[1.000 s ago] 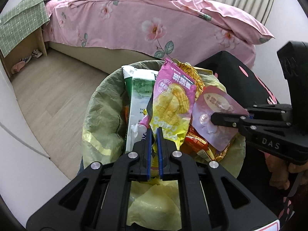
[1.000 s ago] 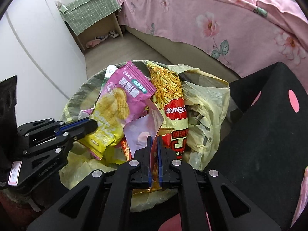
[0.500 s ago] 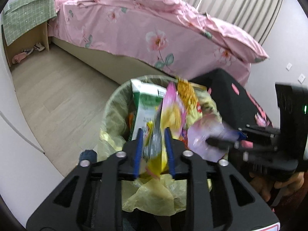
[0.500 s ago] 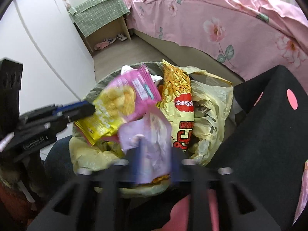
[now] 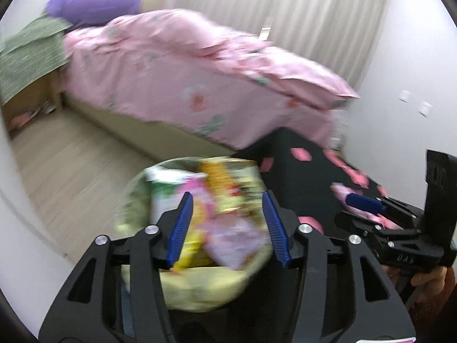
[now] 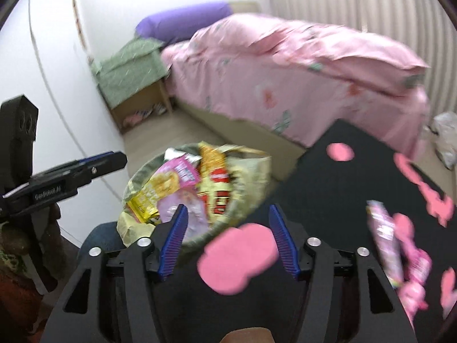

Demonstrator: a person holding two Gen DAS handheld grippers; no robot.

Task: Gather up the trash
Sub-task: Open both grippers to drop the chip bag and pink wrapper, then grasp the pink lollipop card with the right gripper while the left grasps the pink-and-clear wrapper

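A round bin lined with a yellow-green bag (image 5: 134, 200) (image 6: 257, 168) stands on the floor, full of snack wrappers. A pink and yellow chip bag (image 6: 168, 180) (image 5: 200, 194), a gold noodle packet (image 6: 214, 168) and a pale purple wrapper (image 6: 188, 205) (image 5: 234, 240) lie on top. My left gripper (image 5: 227, 225) is open and empty above the bin. My right gripper (image 6: 228, 237) is open and empty above the bin's near edge. Another purple wrapper (image 6: 382, 234) lies on the black table at the right.
A black table with pink shapes (image 6: 342, 188) (image 5: 297, 171) stands right of the bin. A bed with a pink floral cover (image 5: 185, 65) (image 6: 285, 65) lies behind. A nightstand under a green cloth (image 6: 134, 68) stands by the white wall. Both views are blurred.
Both grippers opened, let the chip bag and the purple wrapper drop into the bin, and rose up and back from it.
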